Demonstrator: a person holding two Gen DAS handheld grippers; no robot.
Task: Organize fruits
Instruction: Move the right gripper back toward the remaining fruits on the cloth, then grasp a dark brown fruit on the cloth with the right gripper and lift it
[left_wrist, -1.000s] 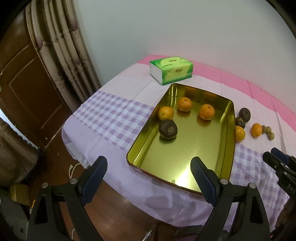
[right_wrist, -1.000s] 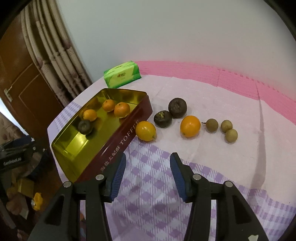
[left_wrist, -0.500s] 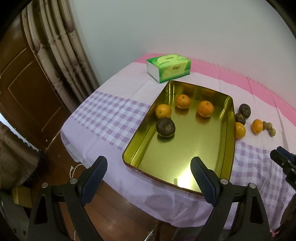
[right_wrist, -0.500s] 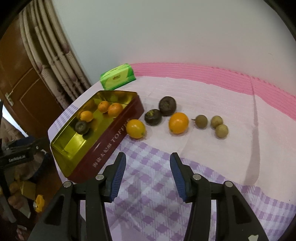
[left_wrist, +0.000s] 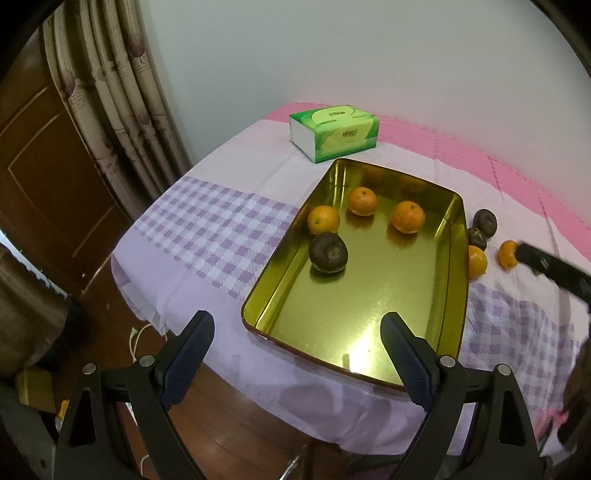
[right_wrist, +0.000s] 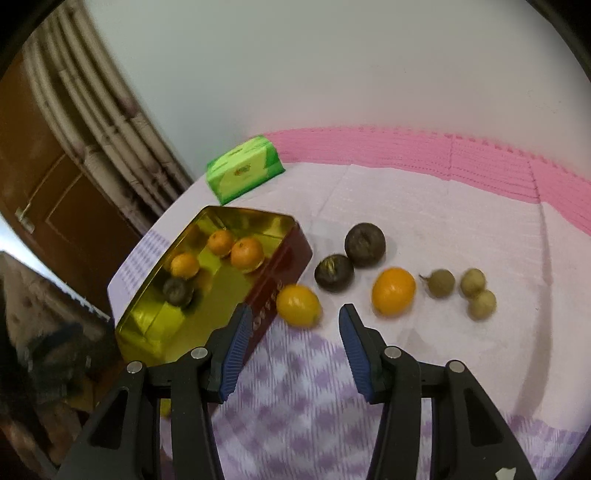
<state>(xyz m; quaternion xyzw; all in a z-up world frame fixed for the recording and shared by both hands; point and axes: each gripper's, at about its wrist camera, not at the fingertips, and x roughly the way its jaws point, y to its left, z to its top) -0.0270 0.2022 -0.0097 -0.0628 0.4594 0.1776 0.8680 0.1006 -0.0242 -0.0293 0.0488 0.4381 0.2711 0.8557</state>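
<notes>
A gold tin tray (left_wrist: 369, 325) (right_wrist: 155, 325) sits on the table and holds three oranges (left_wrist: 408, 217) (right_wrist: 246, 252) and one dark round fruit (left_wrist: 328, 252) (right_wrist: 178, 291). Outside it lie a yellow-orange fruit (right_wrist: 298, 305) by the tray's red wall, two dark fruits (right_wrist: 334, 272), another orange (right_wrist: 393, 291) and three small brown-green fruits (right_wrist: 476, 291). My left gripper (left_wrist: 297, 354) is open and empty, near the tray's front edge. My right gripper (right_wrist: 291, 338) is open and empty, just in front of the yellow-orange fruit.
A green tissue box (left_wrist: 334, 132) (right_wrist: 243, 169) stands behind the tray. The table has a lilac checked cloth (left_wrist: 214, 229) and a pink mat (right_wrist: 424, 147) along the wall. Curtains and a wooden door are at the left. The table edge drops off below the tray.
My right gripper has moved forward and down toward the loose fruits, which look larger now. In the left wrist view the right gripper reaches in over the loose fruit. The left gripper drew back slightly.
</notes>
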